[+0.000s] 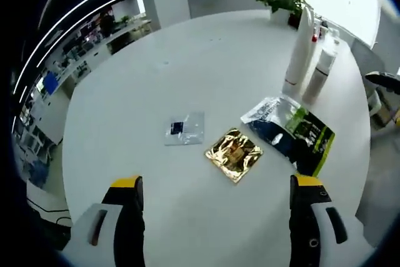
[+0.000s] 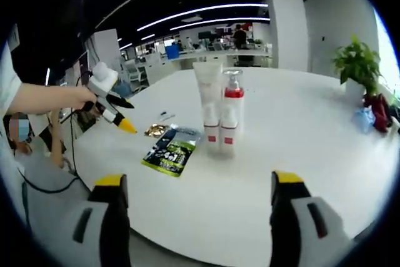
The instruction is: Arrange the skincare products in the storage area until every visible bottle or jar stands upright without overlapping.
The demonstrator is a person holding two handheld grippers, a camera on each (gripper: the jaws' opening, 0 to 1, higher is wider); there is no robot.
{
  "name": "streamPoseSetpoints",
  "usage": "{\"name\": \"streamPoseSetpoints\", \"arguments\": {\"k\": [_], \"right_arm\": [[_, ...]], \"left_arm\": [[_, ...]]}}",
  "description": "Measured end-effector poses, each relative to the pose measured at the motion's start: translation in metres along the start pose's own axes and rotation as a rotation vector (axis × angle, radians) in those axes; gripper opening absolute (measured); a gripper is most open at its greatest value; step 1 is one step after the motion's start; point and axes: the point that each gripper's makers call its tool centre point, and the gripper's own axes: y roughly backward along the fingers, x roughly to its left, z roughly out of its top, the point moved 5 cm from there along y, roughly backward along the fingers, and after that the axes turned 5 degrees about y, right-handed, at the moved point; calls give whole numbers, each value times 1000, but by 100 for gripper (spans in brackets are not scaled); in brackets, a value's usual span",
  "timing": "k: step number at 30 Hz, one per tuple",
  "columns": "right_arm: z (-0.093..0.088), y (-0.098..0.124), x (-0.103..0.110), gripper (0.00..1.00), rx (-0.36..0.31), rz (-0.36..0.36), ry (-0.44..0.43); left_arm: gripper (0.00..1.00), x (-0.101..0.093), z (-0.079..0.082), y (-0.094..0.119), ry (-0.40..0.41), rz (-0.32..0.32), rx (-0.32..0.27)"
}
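Two white upright containers, your tall tube [image 2: 207,101] and red-collared pump bottle [image 2: 231,114], stand touching mid-table, with bare white round tabletop [image 2: 300,129] around them. Both grippers [image 1: 212,207] [image 2: 195,207] are released, holding nothing. Left view adds a gold foil sachet [image 1: 234,154].

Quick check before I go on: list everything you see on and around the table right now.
Tall tube: one, white, upright mid-table.
Pump bottle: one, white with red collar, upright beside the tube.
Large sachet: one, black, green and silver, flat near the bottles.
Gold sachet: one, gold foil, flat.
Small sachet: one, clear with a dark patch, flat.
Potted plant: one, green, far table edge.
Table: one, white, round.
Left gripper: yellow-tipped jaws apart, empty.
Right gripper: yellow-tipped jaws apart, empty.
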Motion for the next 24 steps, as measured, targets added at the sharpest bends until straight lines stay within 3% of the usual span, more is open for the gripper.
{"name": "streamPoseSetpoints", "arguments": {"k": [24], "right_arm": [[0, 0, -3, 94, -3, -17, -31]], "left_arm": [[83, 34, 34, -62, 44, -5, 104]]}}
